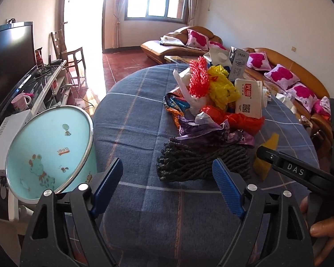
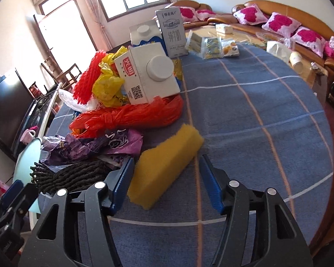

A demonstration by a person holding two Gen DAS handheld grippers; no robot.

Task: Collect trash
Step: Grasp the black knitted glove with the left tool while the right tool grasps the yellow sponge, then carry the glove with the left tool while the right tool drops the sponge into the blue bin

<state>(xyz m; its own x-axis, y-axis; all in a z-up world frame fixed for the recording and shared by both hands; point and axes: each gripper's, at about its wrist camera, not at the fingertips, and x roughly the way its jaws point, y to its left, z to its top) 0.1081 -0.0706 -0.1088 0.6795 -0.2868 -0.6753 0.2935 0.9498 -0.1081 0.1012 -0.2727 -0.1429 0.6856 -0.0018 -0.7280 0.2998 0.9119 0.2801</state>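
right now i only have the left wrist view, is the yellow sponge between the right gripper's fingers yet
Observer: Yes. In the right wrist view the yellow sponge lies between the open fingers of the right gripper. The pad on the picture's right stands clear of it.
Operator: is the qr carton capped
Observer: Yes, the qr carton has a round white cap on the side facing that camera.
Operator: anything past the cartons
Observer: Snack packets lie on the table, just right of the tall grey carton.
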